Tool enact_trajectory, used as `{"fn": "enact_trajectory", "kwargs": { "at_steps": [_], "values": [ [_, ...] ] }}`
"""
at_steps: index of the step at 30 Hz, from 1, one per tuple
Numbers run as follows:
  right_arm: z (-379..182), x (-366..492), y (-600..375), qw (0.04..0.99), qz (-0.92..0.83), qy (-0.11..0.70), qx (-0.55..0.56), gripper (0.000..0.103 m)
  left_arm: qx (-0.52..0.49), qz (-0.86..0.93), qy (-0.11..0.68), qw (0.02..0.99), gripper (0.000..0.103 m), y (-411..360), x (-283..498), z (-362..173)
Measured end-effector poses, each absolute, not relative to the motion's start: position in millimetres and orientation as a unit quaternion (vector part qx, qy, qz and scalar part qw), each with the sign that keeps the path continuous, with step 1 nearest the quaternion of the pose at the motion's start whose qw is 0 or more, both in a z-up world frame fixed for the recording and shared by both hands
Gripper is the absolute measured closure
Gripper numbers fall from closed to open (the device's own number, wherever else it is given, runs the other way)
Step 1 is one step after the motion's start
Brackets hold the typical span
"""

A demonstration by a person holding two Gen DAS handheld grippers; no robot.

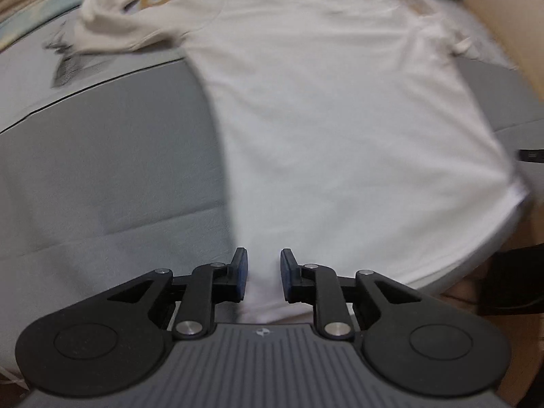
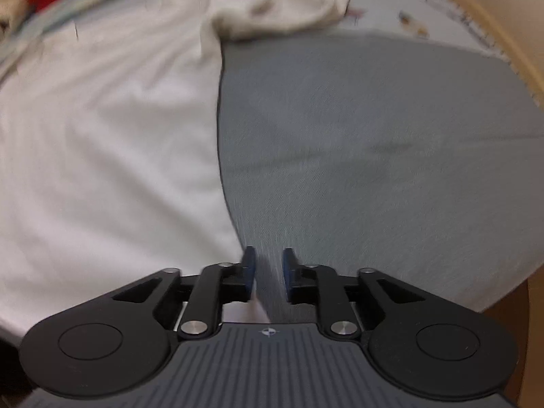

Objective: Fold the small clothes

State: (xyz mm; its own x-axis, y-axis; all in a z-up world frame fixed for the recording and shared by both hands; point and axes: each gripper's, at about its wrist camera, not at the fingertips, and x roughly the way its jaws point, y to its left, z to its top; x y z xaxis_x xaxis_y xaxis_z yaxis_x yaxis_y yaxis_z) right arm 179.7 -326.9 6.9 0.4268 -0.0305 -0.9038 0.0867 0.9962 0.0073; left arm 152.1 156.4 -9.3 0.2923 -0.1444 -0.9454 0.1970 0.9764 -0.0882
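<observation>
nearest the lens, the black left gripper [image 1: 263, 273] has its jaws narrowly parted, the hem corner of a white cotton t-shirt [image 1: 333, 129] lying between the blue pads without being pinched. the black right gripper [image 2: 268, 273] shows the same small gap, its jaws over the shirt's other bottom corner, where white cloth meets the grey fabric mat [image 2: 374, 156]; nothing is clamped there either. the shirt lies spread flat on the grey mat, collar end far from both cameras, with one short sleeve [image 1: 112, 30] bunched and creased out to the side. judging by this, the spreading step looks finished and both hem corners have been let go. the next move likely calls for smoothing or folding in that rumpled sleeve, then taking a side edge to fold it toward the middle without dragging the body askew.
</observation>
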Motion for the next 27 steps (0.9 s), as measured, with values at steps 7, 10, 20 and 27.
{"fn": "enact_trajectory", "kwargs": {
  "at_steps": [7,10,20,27],
  "values": [
    [-27.1,184.6,-306.0,0.805,0.016,0.594,-0.014,0.062,0.115,-0.131,0.638,0.751,0.079,126.0,140.7,-52.1],
    [-21.4,181.9,-299.9,0.812,0.018,0.582,-0.03,0.06,0.076,-0.12,0.619,0.772,0.079,136.7,145.7,-36.1],
    [0.2,179.2,-302.1,0.843,0.013,0.538,-0.015,0.06,0.052,-0.102,0.588,0.801,0.069,141.2,153.3,-19.1],
    [36.4,178.5,-305.0,0.904,0.003,0.427,-0.006,0.06,0.037,-0.066,0.51,0.857,0.053,139.0,158.4,13.7]
  ]
}}
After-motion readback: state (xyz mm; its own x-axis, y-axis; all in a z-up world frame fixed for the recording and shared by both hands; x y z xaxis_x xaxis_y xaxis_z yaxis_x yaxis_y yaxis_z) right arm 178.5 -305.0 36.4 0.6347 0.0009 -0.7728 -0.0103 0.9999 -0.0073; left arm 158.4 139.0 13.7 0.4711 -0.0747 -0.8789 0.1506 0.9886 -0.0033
